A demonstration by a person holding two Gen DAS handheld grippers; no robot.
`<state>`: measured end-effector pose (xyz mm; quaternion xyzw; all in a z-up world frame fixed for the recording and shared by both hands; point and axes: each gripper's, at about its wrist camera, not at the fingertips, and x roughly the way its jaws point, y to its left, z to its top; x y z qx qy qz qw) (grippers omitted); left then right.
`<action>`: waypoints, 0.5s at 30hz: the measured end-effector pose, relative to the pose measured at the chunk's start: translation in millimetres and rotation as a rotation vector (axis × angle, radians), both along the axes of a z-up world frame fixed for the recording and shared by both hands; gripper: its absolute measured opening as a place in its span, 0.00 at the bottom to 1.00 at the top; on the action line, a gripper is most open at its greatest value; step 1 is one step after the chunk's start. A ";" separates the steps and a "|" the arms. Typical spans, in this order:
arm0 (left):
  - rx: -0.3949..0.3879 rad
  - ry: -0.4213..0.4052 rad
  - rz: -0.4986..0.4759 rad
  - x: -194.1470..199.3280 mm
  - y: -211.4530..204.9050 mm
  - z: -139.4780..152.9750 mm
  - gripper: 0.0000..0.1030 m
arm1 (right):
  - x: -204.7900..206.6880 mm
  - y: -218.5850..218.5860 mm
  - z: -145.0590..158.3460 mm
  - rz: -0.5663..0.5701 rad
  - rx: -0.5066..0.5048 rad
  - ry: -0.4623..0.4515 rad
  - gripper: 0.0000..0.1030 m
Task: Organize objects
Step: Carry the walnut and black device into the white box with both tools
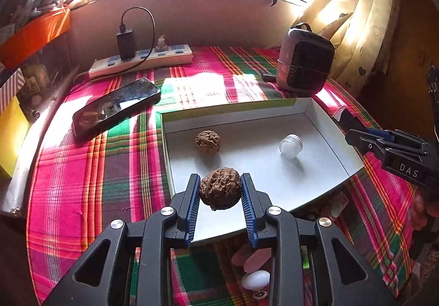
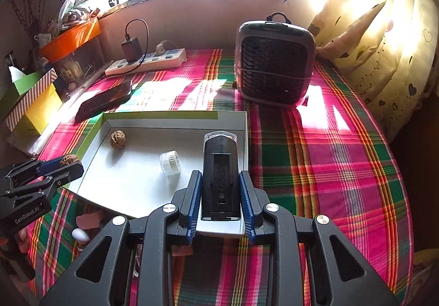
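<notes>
Left tongs [image 1: 220,190] are clenched on a walnut [image 1: 219,188], gripped between the blue ribbed pads [image 1: 193,204] and held above the near edge of the white tray [image 1: 323,116]; the tool is pitched steeply down toward the tray. Right tongs [image 2: 220,190] are clenched on a black rectangular device [image 2: 220,177] with a clear cap at its far end, held lengthwise along the fingers over the tray's near right corner, pitched down likewise. In the left wrist view the right tongs [image 1: 354,131] are seen coming in from the right edge, just past the tray's right wall; in the right wrist view the left tongs [image 2: 64,164] are seen at the tray's left edge with the walnut [image 2: 69,160] between the tips.

Bench is covered by a pink, green and orange plaid cloth [image 2: 329,168]. A small heater [image 2: 274,64] stands at the far right, beyond the tray. The tray lies centred on the cloth. A dark phone [image 1: 115,108] lies beside the tray's far left corner, apart from it. A power strip [image 1: 142,60] with a black charger plugged in runs along the back wall.

Inside the tray: a second walnut [image 1: 207,141] at far left, and a small clear jar [image 1: 290,145] with a white ribbed lid on its side at right, well apart. A small white egg-shaped item [image 1: 255,280] lies on the cloth under the left tool.
</notes>
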<state>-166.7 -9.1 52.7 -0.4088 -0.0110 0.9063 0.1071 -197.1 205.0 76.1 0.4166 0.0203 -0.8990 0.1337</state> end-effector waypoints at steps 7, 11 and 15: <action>-0.007 -0.034 0.015 -24.2 -0.9 -9.4 0.27 | -29.8 -11.4 -9.9 0.021 -0.017 -0.050 0.27; -0.006 -0.042 0.011 -35.0 2.1 -13.8 0.27 | -42.3 -17.8 -17.2 0.023 -0.015 -0.069 0.27; -0.014 -0.055 0.011 -43.5 4.6 -17.5 0.27 | -49.1 -25.3 -23.3 0.038 0.004 -0.078 0.27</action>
